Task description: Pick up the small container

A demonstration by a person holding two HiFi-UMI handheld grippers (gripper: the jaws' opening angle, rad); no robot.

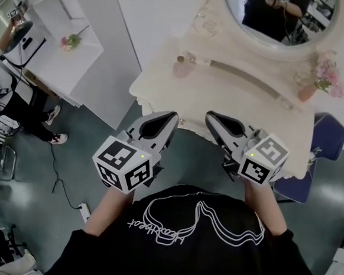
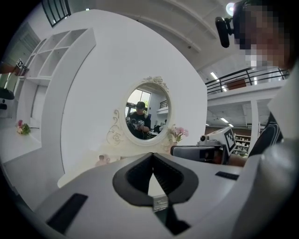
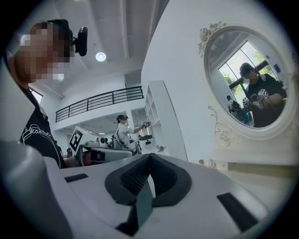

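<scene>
Both grippers hang at chest height, short of the desk's (image 1: pixel 164 89) near edge, tips aimed at it. We judge this a ready pose, with no reach begun. The left gripper (image 1: pixel 172 115) has its jaws pressed together at the tips with nothing between them. The right gripper (image 1: pixel 210 115) is the same, fully closed and empty. They are probably closed because no grasp has started, so whichever one goes in must open first.

The small container (image 1: pixel 182 68) sits near the desk's far left corner, just left of the raised ledge (image 1: pixel 248 74) under the mirror (image 1: pixel 276 17), well apart from both grippers. The left gripper is on its side of the desk. It is set back by the mirror like a dresser item, and the flower vase (image 1: pixel 309 91) stands near the far right corner.

The container has a pinkish squat body and a small gold cap. We read it as upright, long axis vertical, cap up, but it is too small to be sure. We can't make out which way it faces.
</scene>
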